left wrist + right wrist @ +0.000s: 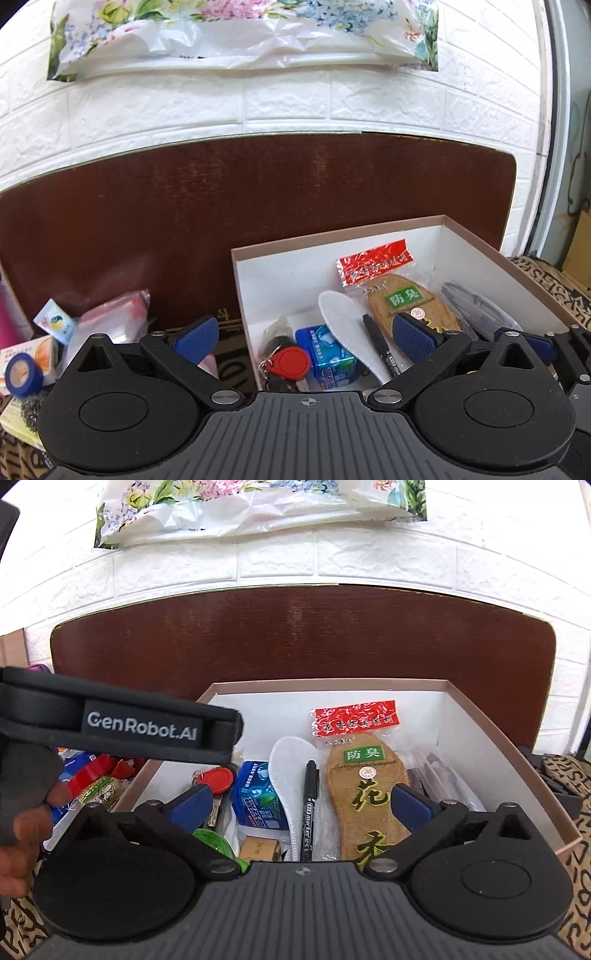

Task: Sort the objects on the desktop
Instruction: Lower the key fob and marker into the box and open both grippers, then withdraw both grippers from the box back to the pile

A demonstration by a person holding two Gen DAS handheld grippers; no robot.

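An open cardboard box with a white inside holds a packaged brown insole, a white insole, a black marker, a blue gum box and a red key fob. My left gripper hangs open over the box's near left part, its pads apart and touching nothing. My right gripper is open above the box's near side, with nothing held.
Left of the box lie a blue tape roll, a clear plastic bag, a small sachet and colourful packets. A dark wooden board stands against the white brick wall. A person's hand holds the strapped left gripper.
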